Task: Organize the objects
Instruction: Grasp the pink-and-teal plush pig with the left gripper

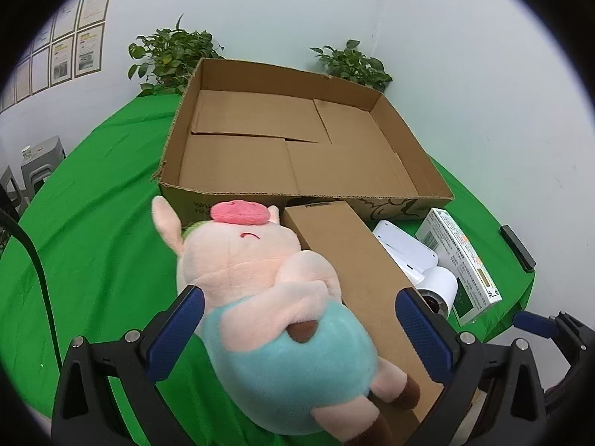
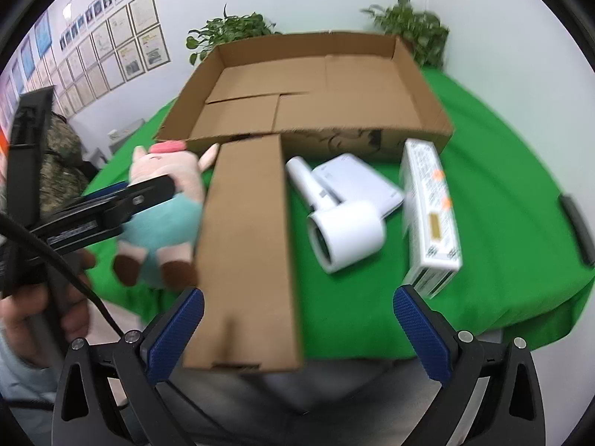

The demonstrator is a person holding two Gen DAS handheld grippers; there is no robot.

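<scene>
A pink plush pig [image 1: 271, 297] in teal overalls lies on the green cloth, between the wide-open fingers of my left gripper [image 1: 299, 319]; the fingers stand clear of its sides. It also shows in the right wrist view [image 2: 163, 200], with the left gripper [image 2: 111, 204] over it. A long brown carton [image 2: 249, 245] lies beside the pig. My right gripper [image 2: 297, 319] is open and empty, hovering near the carton's front end. A large open cardboard tray [image 1: 297, 148] stands behind, empty.
A white hair dryer [image 2: 342, 230], a flat white device [image 2: 357, 182] and a white printed box [image 2: 431, 215] lie right of the carton. A black object [image 2: 576, 223] sits at the table's right edge. Two potted plants [image 1: 171, 55] stand behind the tray.
</scene>
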